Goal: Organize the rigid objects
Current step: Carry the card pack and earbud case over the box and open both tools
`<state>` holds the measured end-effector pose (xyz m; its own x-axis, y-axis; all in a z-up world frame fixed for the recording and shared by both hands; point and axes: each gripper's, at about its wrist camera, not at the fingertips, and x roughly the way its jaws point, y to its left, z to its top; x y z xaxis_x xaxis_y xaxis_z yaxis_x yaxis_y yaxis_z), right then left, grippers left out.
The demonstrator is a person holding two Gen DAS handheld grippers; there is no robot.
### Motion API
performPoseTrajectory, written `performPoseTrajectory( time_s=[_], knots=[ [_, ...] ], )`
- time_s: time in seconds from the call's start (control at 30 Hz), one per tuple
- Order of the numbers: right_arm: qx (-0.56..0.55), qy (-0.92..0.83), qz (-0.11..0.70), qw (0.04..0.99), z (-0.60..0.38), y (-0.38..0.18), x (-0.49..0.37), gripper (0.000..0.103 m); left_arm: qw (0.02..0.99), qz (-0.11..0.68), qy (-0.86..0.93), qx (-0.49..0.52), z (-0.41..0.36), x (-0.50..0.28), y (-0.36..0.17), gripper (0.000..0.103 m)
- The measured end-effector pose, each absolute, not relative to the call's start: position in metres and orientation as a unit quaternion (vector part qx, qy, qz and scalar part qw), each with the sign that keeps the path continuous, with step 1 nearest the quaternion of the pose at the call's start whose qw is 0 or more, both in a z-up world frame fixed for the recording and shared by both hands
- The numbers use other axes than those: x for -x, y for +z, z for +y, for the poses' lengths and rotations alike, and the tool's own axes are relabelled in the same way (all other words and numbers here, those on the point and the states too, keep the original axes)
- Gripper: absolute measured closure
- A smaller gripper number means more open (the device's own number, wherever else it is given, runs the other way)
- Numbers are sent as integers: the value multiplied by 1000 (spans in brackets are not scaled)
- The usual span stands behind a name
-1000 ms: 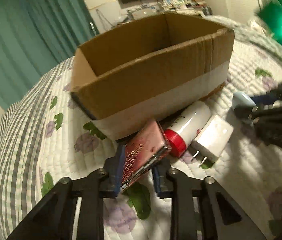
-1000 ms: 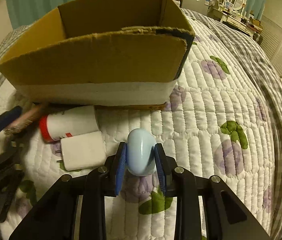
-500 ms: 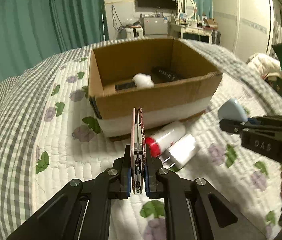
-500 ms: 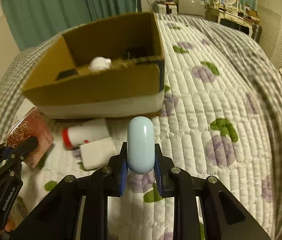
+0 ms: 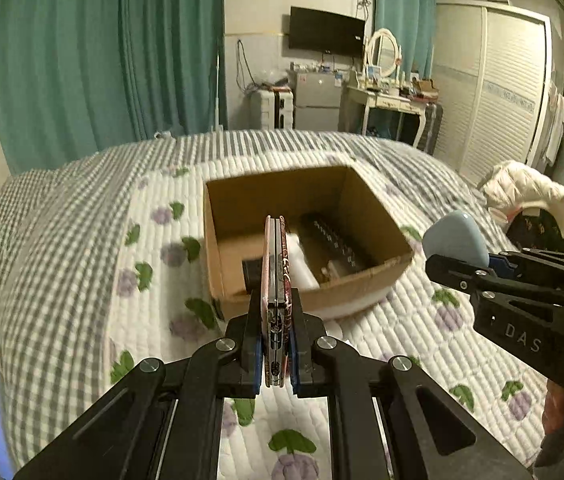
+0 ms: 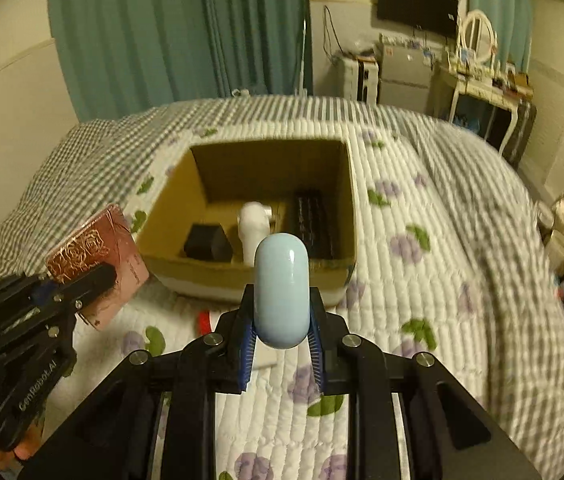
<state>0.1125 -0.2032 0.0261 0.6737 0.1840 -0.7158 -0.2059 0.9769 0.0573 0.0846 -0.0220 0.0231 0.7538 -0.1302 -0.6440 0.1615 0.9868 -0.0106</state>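
- The left gripper (image 5: 276, 354) is seen with its jaws clamped tight on a thin pink case with a rose pattern (image 5: 276, 300), which is held on edge, upright between the blue pads.
- From the right wrist view the same rose-patterned case (image 6: 96, 256) is shown flat-on, pinched at its lower edge by the left gripper (image 6: 94, 280), in the air to the left of the cardboard box (image 6: 170, 208).
- The right gripper (image 6: 281, 330) is shown with its jaws narrowed onto a pale blue rounded object (image 6: 281, 288), perhaps a computer mouse, which stands up out of the grip.
- In the left wrist view that pale blue object (image 5: 456, 238) is carried at the right, just beside the box's right corner, by the right gripper (image 5: 478, 264).
- The open cardboard box (image 5: 306, 296) is set on a quilted bedspread (image 5: 82, 264) printed with purple flowers and green leaves.
- Inside the box a small black block (image 6: 207, 243), a white bottle-like item (image 6: 253, 224) and a long black ridged object (image 6: 312, 220) are laid on the floor.
- A strip of red (image 6: 204, 320), partly hidden by the right gripper, is glimpsed on the bed in front of the box.
- Teal curtains (image 5: 82, 60), a wall-mounted television (image 5: 326, 34) and a dressing table with an oval mirror (image 5: 382, 54) are made out behind the bed.
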Motion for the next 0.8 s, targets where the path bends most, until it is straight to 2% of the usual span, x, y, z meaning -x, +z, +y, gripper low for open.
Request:
performPoseTrajectory(
  time_s=[0.43,0.8],
  knots=[
    [43,109,355,928,-204,80,-135,81,943,321,-71,-58,-33,-112,54,93],
    [55,124,346,928,-193,88,-169,81,945,317,-62,-55,-35,-154,59,93]
  ],
)
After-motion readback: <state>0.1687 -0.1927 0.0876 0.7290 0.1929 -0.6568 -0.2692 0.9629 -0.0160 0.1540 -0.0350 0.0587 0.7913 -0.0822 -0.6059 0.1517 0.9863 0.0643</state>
